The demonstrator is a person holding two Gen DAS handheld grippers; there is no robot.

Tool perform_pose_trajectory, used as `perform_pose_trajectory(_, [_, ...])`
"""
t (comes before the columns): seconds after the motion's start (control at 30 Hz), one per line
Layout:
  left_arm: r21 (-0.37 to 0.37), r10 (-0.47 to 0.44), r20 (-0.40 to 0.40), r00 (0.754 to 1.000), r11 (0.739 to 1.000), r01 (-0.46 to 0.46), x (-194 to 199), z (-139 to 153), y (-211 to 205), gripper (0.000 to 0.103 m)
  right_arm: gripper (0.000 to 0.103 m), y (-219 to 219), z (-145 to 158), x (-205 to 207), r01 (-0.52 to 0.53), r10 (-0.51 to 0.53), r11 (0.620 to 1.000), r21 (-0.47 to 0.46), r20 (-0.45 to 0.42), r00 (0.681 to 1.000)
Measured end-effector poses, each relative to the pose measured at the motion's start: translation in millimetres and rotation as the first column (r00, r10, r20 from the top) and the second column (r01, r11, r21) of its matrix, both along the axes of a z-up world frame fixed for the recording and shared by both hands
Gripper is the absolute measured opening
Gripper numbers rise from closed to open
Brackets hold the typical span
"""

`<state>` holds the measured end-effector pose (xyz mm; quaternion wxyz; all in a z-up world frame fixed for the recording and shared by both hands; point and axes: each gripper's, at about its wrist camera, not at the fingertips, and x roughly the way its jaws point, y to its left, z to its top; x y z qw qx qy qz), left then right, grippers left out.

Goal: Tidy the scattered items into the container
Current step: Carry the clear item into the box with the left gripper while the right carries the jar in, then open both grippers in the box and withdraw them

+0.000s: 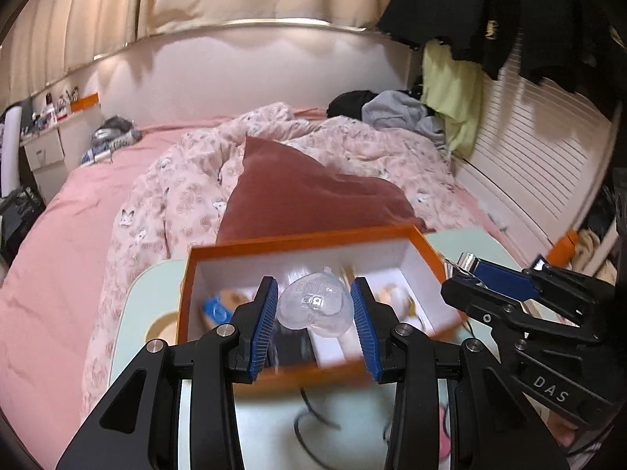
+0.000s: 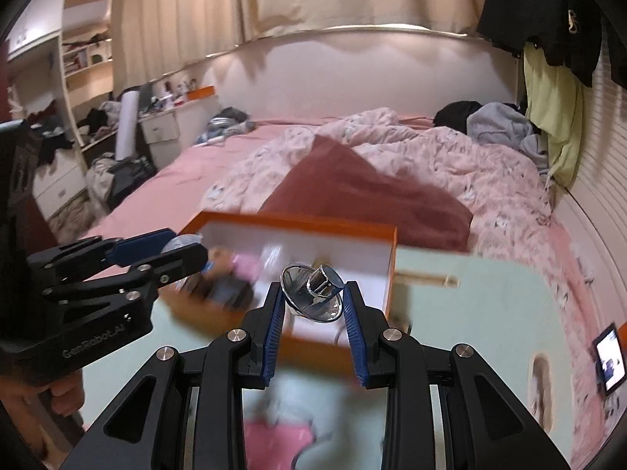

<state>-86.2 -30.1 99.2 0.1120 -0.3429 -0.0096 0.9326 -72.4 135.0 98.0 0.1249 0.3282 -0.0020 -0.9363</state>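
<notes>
While both of my grippers are hanging over the near side of the orange box (image 1: 298, 241), each is carrying something ready to drop in. I am holding the left gripper (image 1: 313, 305) with its jaws clamped on a clear plastic heart-shaped piece (image 1: 313, 305), which is sitting right between the blue pads over the near part of the box interior, so release there should land it inside. Raised mirrored lettering is showing on the piece, but I cannot read it for sure.

I am keeping the right gripper (image 2: 313, 293) closed on a shiny chrome disc with a knob (image 2: 313, 291), its broad face tilted toward the camera. In the right wrist view it is hovering over the near right corner of the box, close to the right wall, so I judge it needs to travel a little further in over the box before letting go; that margin to the rim is what the next move depends on. Neither arm is clearly nearer; both are already at the box.

On the gripper bodies I am reading "DAS" on the right one and "GenRobot.AI" on the left.

Inside the box, blurred items are lying on the white floor, including something blue and something pink. The box is resting on the pale green worktop (image 2: 470, 293), and beyond the box a dark red pillow (image 1: 313, 196) is lying on the bed.
</notes>
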Motion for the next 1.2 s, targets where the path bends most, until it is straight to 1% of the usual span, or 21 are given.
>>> perform_pose_trajectory(0.1, [-0.007, 0.011, 0.062, 0.998, 1.000, -0.010, -24.1, -13.2, -0.6, 0.040, 0.029, 1.1, 1.7, -32.6, 0.018, -0.016, 0.999, -0.026, 0.050, 0.999])
perform_pose_trajectory(0.2, [-0.028, 0.020, 0.106, 0.994, 0.999, -0.017, -37.9, -28.5, -1.1, 0.040, 0.029, -1.0, -4.9, -56.4, 0.026, -0.025, 1.000, -0.010, 0.087, 0.996])
perform_pose_trajectory(0.33, [0.002, 0.025, 0.154, 0.988, 1.000, -0.026, -47.2, -41.7, -3.5, 0.040, 0.029, -2.6, -18.2, -70.1, 0.034, -0.036, 0.999, 0.016, 0.123, 0.992])
perform_pose_trajectory(0.47, [0.000, 0.028, 0.164, 0.986, 1.000, -0.028, -49.1, -45.8, -3.0, 0.040, 0.029, -2.8, -28.6, -76.2, 0.035, -0.037, 0.999, 0.017, 0.145, 0.989])
perform_pose_trajectory(0.57, [0.026, 0.012, 0.179, 0.984, 1.000, -0.017, -50.4, -45.6, -4.6, 0.040, 0.032, 0.9, -30.5, -79.0, 0.056, -0.059, 0.998, 0.022, 0.144, 0.988])
perform_pose_trajectory(0.63, [0.022, 0.024, 0.162, 0.986, 0.999, -0.028, -48.6, -42.5, -6.6, 0.045, 0.034, 5.6, -27.5, -79.9, 0.066, -0.066, 0.998, 0.003, 0.143, 0.988])
perform_pose_trajectory(0.67, [0.016, 0.035, 0.149, 0.988, 0.999, -0.038, -47.3, -39.4, -7.7, 0.052, 0.035, 8.1, -24.7, -79.1, 0.068, -0.065, 0.998, -0.013, 0.138, 0.988])
perform_pose_trajectory(0.7, [0.015, 0.045, 0.138, 0.989, 0.999, -0.047, -46.2, -36.2, -8.9, 0.061, 0.036, 11.0, -20.9, -77.9, 0.071, -0.067, 0.997, -0.030, 0.128, 0.990])
perform_pose_trajectory(0.73, [0.018, 0.055, 0.126, 0.990, 0.998, -0.057, -43.5, -32.2, -10.9, 0.064, 0.042, 14.5, -16.4, -75.9, 0.079, -0.073, 0.996, -0.044, 0.115, 0.991])
perform_pose_trajectory(0.77, [0.029, 0.059, 0.115, 0.992, 0.998, -0.062, -40.6, -27.9, -13.0, 0.064, 0.047, 17.9, -12.1, -73.1, 0.091, -0.085, 0.994, -0.053, 0.102, 0.991])
perform_pose_trajectory(0.87, [0.062, 0.047, 0.095, 0.994, 0.997, -0.053, -27.8, -15.0, -18.1, 0.064, 0.047, 26.4, -0.1, -61.1, 0.108, -0.103, 0.991, -0.081, 0.072, 0.992])
perform_pose_trajectory(0.97, [0.025, 0.042, 0.080, 0.996, 0.999, -0.044, -7.1, -8.5, -16.2, 0.064, 0.047, 33.2, 8.4, -37.2, 0.110, -0.104, 0.988, -0.110, 0.056, 0.993])
perform_pose_trajectory(1.03, [0.005, 0.034, 0.085, 0.996, 0.999, -0.034, 10.0, -10.1, -12.9, 0.065, 0.048, 34.4, 7.7, -15.7, 0.108, -0.102, 0.987, -0.120, 0.055, 0.993])
perform_pose_trajectory(1.07, [0.009, 0.027, 0.091, 0.995, 1.000, -0.028, 19.0, -13.0, -10.8, 0.065, 0.048, 34.7, 4.4, -3.1, 0.104, -0.098, 0.987, -0.124, 0.060, 0.993])
perform_pose_trajectory(1.1, [0.024, 0.016, 0.098, 0.995, 1.000, -0.019, 29.3, -18.0, -8.5, 0.070, 0.049, 34.5, -0.1, 8.4, 0.099, -0.092, 0.987, -0.126, 0.065, 0.994])
perform_pose_trajectory(1.13, [0.046, 0.005, 0.103, 0.995, 0.999, -0.009, 39.6, -24.5, -6.0, 0.072, 0.051, 33.2, -5.9, 18.6, 0.093, -0.084, 0.988, -0.122, 0.072, 0.994])
perform_pose_trajectory(1.2, [0.093, -0.011, 0.116, 0.993, 0.996, 0.000, 56.7, -40.0, -1.6, 0.073, 0.052, 27.7, -22.2, 37.9, 0.078, -0.070, 0.993, -0.088, 0.096, 0.993])
